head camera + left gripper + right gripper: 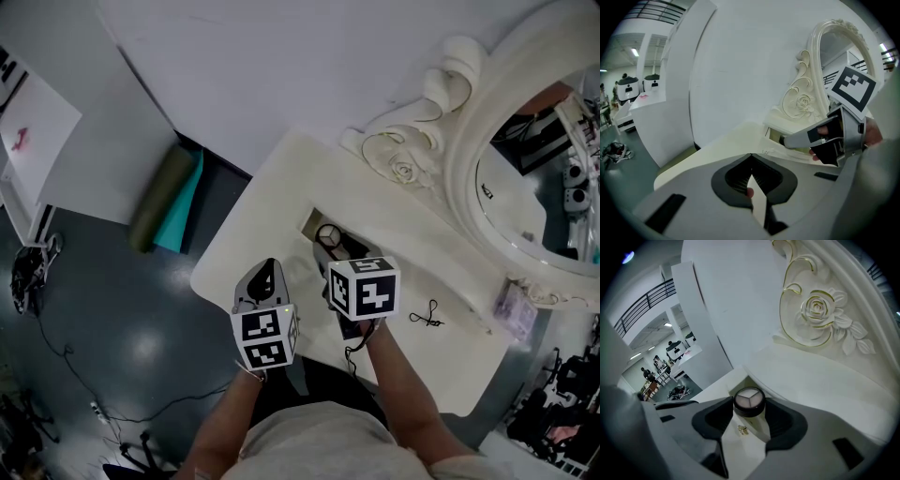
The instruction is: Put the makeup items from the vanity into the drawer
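Observation:
A round makeup compact [749,399] with a black rim and a pale three-part lid sits between the pads of my right gripper [750,409], which is shut on it. In the head view the compact [329,233] hangs over the open drawer [312,223] at the left end of the white vanity [281,178]. My left gripper [267,274] hovers just left of it above the vanity's front edge. Its jaws [751,157] meet at the tips with nothing between them. The left gripper view shows the right gripper [790,139] reaching over the drawer [774,136].
An ornate white mirror [469,178] stands at the back right. A small black looped item [427,317] and a clear pouch [515,310] lie on the vanity's right side. A tiny gold piece [742,429] lies below the compact. Rolled mats [167,195] rest on the floor at left.

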The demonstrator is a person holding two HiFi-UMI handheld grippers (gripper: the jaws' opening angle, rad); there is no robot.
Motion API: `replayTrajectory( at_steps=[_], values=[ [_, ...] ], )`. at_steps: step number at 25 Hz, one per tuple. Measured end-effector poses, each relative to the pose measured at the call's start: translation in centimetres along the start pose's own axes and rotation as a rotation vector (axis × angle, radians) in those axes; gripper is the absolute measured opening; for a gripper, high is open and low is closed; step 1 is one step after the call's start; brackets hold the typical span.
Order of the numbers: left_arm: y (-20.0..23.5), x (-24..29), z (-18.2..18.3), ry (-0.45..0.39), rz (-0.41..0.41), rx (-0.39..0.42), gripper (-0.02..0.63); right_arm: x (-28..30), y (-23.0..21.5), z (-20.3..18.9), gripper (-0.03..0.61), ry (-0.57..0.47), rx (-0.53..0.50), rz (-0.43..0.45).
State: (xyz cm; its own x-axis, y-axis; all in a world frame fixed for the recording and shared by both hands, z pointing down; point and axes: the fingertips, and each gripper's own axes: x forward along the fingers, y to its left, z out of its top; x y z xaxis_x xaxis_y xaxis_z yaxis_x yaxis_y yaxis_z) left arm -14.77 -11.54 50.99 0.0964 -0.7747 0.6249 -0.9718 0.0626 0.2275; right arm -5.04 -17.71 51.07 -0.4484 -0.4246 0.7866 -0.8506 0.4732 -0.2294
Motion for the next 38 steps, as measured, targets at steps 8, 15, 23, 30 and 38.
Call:
replayTrajectory(
  at_steps=[8,15,23,30,38],
  values=[
    [-0.5,-0.3,-0.2,0.003,-0.009,-0.001,0.008,-0.6,-0.1,0.1,0.230,-0.011,0.002,0.006],
    [-1.0,-0.5,-0.1,-0.006,-0.018,0.005,0.008,-1.8,-0.2,0.2,0.230,-0.049,0.009,-0.004],
    [-2.3,-1.7,0.1,-0.025,-0.051,0.029,0.008,-4.7,-0.7,0.1,0.229,-0.134,0.026,-0.039],
    [-4.0,-3.5,0.2,-0.055,-0.085,0.067,0.008,-8.1,-1.1,-0.9,0.164,-0.201,0.038,-0.093],
    [-5.9,-6.5,0.3,-0.094,-0.114,0.116,0.008,-12.3,-1.6,-3.2,0.081,-0.265,0.066,-0.146]
  ],
)
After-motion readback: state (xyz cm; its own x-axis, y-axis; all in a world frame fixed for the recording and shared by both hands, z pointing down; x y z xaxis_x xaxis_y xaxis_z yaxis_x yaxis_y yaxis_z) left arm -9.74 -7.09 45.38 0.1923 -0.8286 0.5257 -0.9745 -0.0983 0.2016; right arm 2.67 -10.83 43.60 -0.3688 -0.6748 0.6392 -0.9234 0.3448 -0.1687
